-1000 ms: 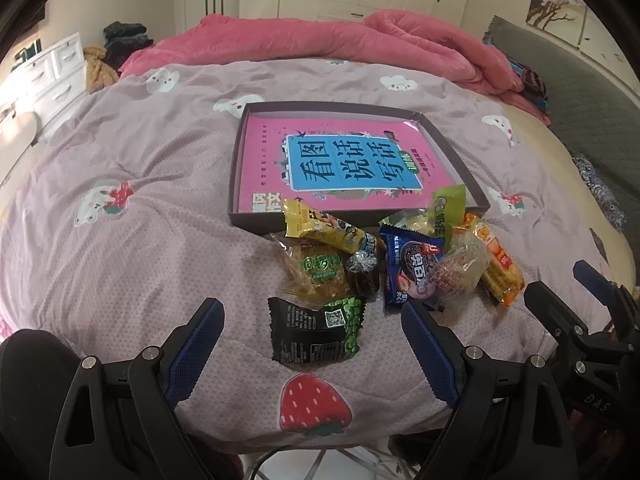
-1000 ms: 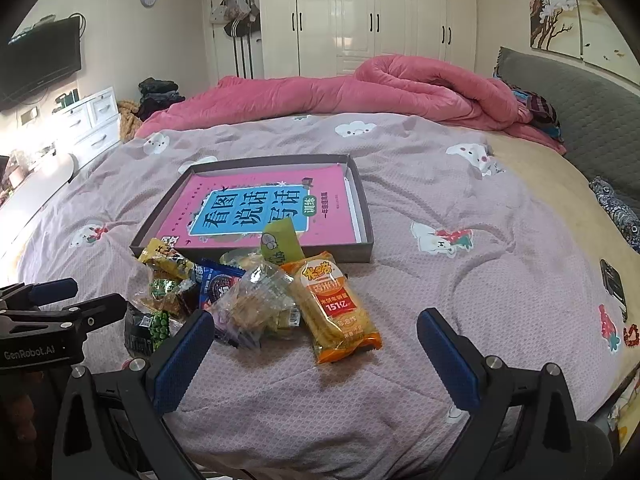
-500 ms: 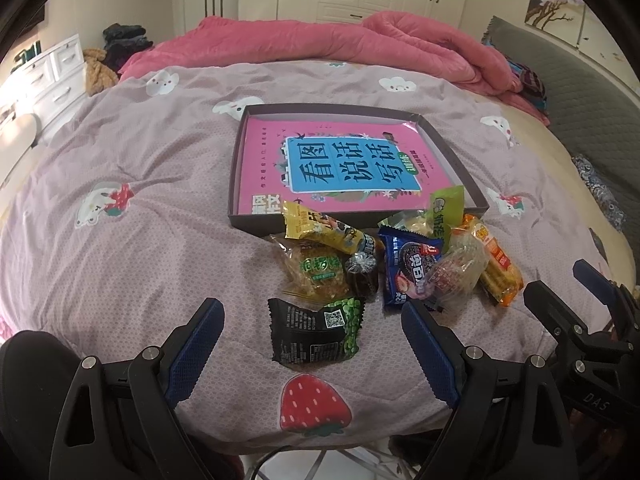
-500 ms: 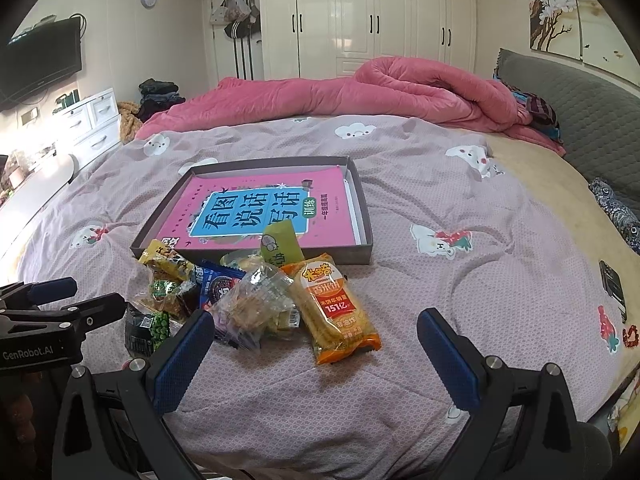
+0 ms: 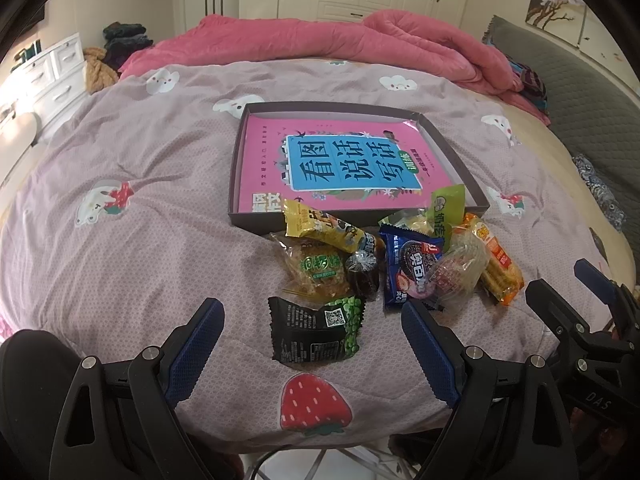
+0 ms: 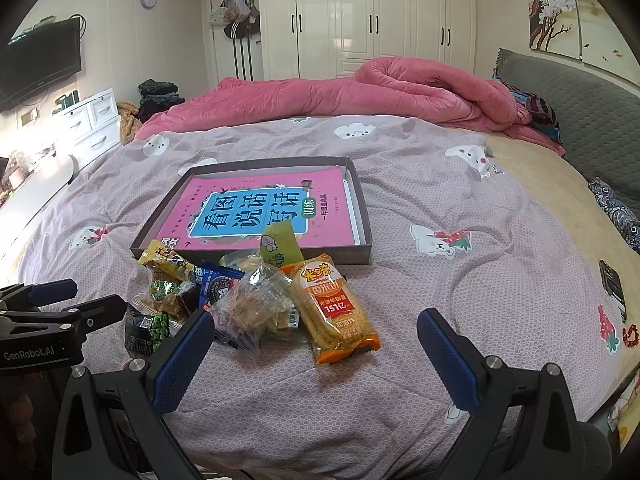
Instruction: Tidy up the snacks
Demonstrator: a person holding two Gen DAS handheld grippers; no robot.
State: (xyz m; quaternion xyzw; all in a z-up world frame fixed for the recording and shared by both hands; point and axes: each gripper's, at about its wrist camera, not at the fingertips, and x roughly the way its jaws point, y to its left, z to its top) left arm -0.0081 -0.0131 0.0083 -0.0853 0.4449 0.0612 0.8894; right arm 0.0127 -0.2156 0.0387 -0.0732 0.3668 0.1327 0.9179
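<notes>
A heap of wrapped snacks lies on the bed in front of a shallow grey box [image 5: 456,156] [image 6: 362,216] with a pink book in it. A black pea packet [image 5: 316,330] [image 6: 146,330] lies nearest, between my left gripper's fingers. Behind it are a clear pastry packet [image 5: 318,270], a yellow bar [image 5: 320,228], a blue cookie packet [image 5: 412,270] and an orange rice-cracker packet [image 5: 496,260] [image 6: 332,308]. My left gripper [image 5: 312,344] is open and empty. My right gripper [image 6: 316,354] is open and empty, just in front of the orange packet.
The bed has a lilac patterned cover [image 5: 120,152] and a rolled pink quilt [image 6: 360,92] at the far side. A grey headboard [image 6: 592,116] stands at the right. White drawers [image 6: 92,120] stand at the left. A dark phone [image 6: 612,286] lies near the right edge.
</notes>
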